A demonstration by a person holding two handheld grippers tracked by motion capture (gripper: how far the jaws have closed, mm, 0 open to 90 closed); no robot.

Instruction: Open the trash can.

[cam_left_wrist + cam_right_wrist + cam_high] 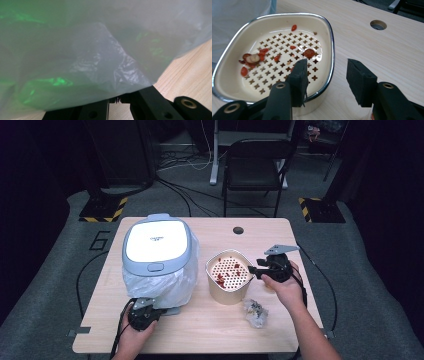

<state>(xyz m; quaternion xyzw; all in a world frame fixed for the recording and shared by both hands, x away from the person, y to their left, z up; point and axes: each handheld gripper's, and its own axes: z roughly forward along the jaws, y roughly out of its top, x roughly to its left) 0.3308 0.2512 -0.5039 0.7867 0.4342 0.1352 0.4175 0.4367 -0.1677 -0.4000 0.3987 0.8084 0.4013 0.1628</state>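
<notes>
A grey bin with a white lid (156, 242) stands at the table's left, lined with a clear plastic bag (160, 282). My left gripper (150, 309) sits at the bin's foot. Its jaws are shut, with the tips (113, 100) tucked under the bag's (100, 55) lower edge. I cannot tell whether any film is pinched. A cream container (227, 292) holds a perforated insert (279, 72) with red food bits (252, 58). My right gripper (254, 269) (327, 63) is open astride the container's metal rim (332, 52), one jaw inside, one outside, pads not pressing.
A crumpled wad (255, 313) lies on the wooden table (280, 330) in front of the container, near the person's right forearm. A cable hole (238, 230) (378, 24) sits at the table's far side. A black chair (255, 165) stands beyond the table.
</notes>
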